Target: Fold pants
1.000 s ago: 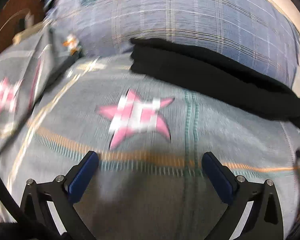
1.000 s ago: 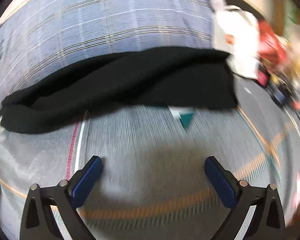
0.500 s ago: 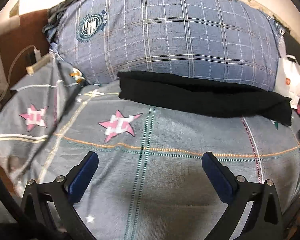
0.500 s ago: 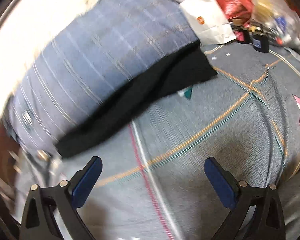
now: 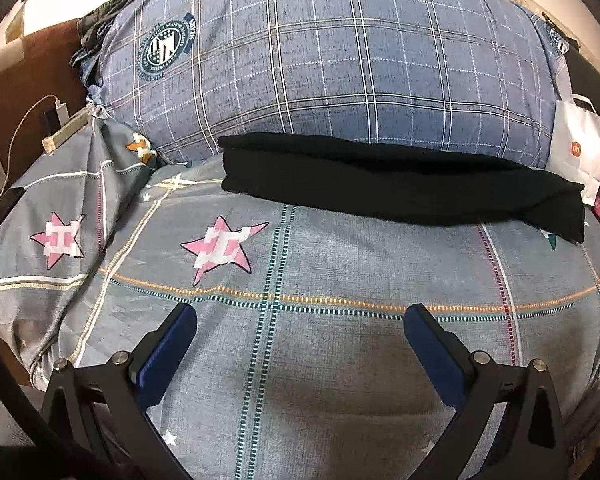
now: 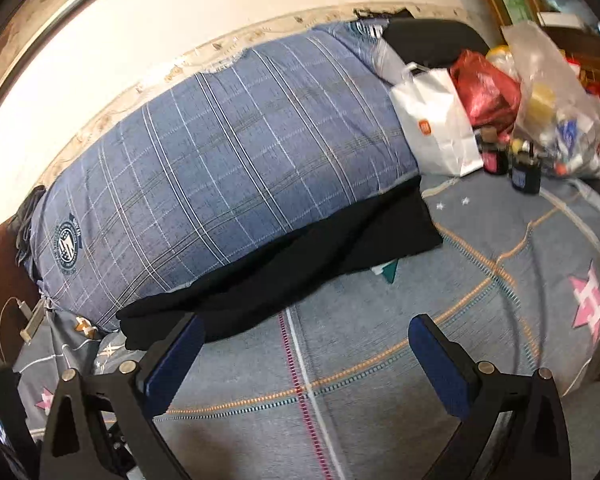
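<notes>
A: What's changed vs. half a sec ago?

B: Left tongs (image 5: 300,340) barely moved – same view of the bed, just steady & sharp. Right tongs (image 6: 304,354) have swung back & levelled; that view was blurred and tilted, now it takes in the wall and more of the bed's right end. A sec ago both were low and close over the sheet, so both have pulled away since.

A: Tongs state?

B: Both spread wide, nothing between the blue pads (image 5: 168,354), hovering above the bedsheet (image 5: 340,380). Not touching any cloth.

A: And the pants?

B: Black pants (image 5: 400,184) lie folded in a long flat strip across the bed, far edge pressed against the big blue plaid pillow (image 5: 340,60). From the right side the pants (image 6: 292,272) run diagonally, the pillow (image 6: 220,160) overlapping their back edge a bit. Well apart from both tongs.

A: Other stuff around?

B: White paper bag (image 6: 436,128) at the pillow's right end, red plastic bag (image 6: 484,92) and a clear bag of odds & ends (image 6: 560,112) behind it, a couple of small dark jars (image 6: 524,176) on the sheet nearby. Left side: a charger w/ white cable (image 5: 62,114) by the brown headboard (image 5: 16,92). Pink star prints (image 5: 224,244) on the sheet.

A: Anything in the way?

B: Only bare sheet lies between tongs & pants.
</notes>
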